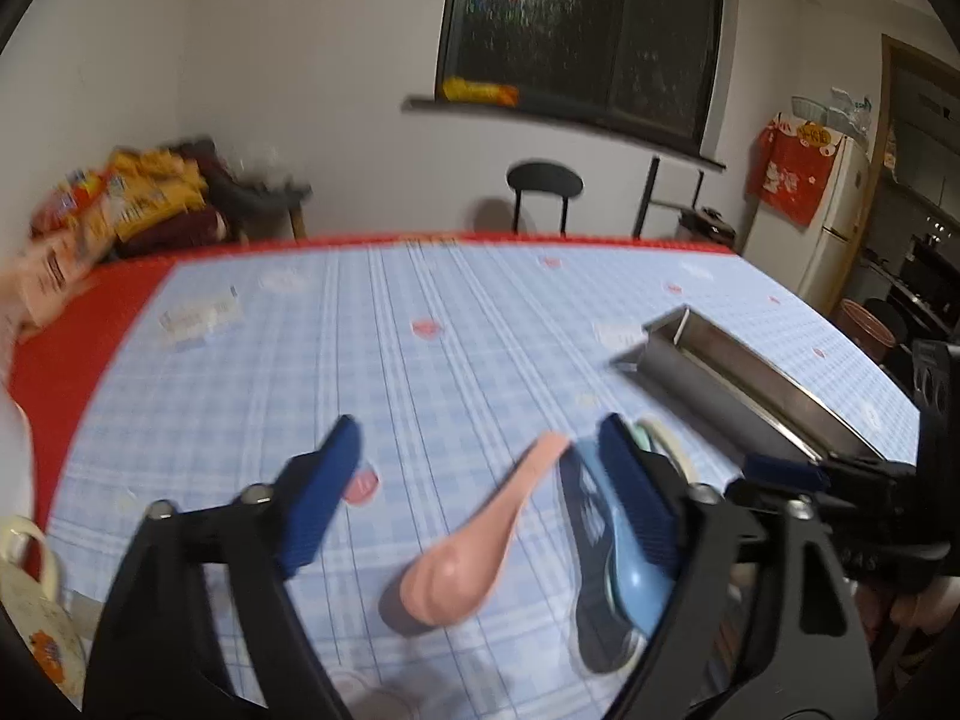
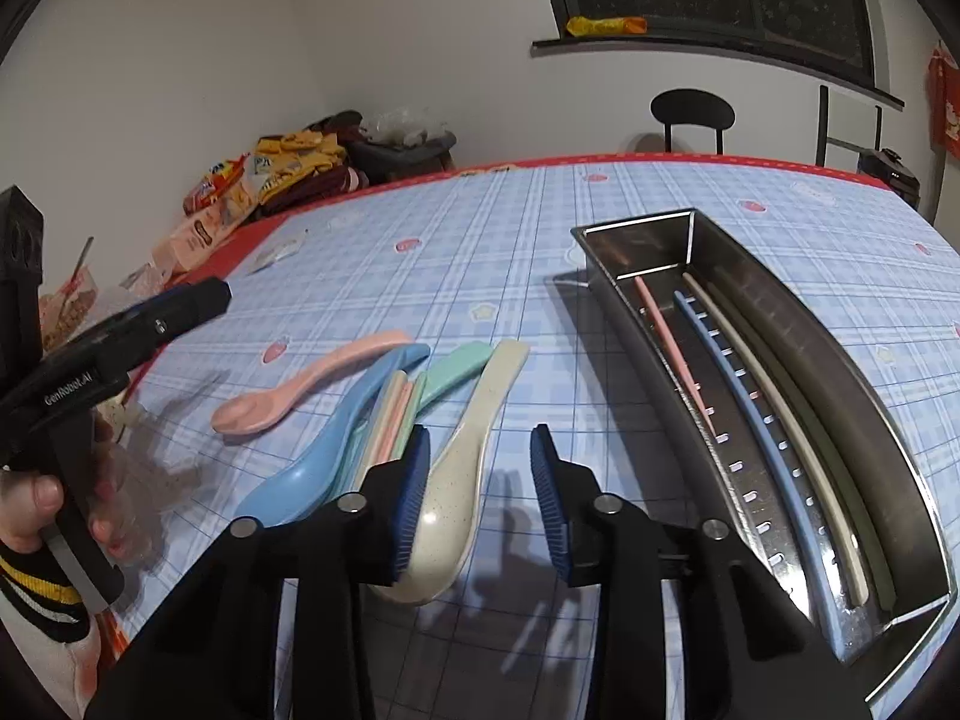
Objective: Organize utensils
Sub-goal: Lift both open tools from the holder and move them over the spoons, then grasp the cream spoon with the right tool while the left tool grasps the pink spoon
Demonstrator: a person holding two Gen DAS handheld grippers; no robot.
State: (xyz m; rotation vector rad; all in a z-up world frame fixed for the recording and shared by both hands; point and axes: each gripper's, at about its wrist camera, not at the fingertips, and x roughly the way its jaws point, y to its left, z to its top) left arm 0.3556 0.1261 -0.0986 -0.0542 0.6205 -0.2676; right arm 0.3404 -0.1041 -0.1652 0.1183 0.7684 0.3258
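Note:
Several plastic spoons lie together on the blue checked tablecloth: pink (image 2: 300, 390), blue (image 2: 336, 450), green (image 2: 456, 369) and speckled cream (image 2: 468, 450). My right gripper (image 2: 480, 435) hovers low over the cream spoon. The spoon's bowl sits by the left pad, the right pad stands apart from it, and nothing is gripped. My left gripper (image 1: 480, 426) is open wide around the pink spoon (image 1: 474, 540), whose handle points between the fingers. The blue spoon (image 1: 624, 564) lies under its right finger. A steel tray (image 2: 810, 348) at the right holds pink, blue and cream chopsticks.
Snack bags (image 2: 270, 174) pile up at the table's far left corner. A pale mug (image 1: 36, 594) stands at the near left. A black chair (image 2: 693, 114) stands behind the far edge. A hand (image 2: 36, 498) in a striped cuff holds the left gripper's handle.

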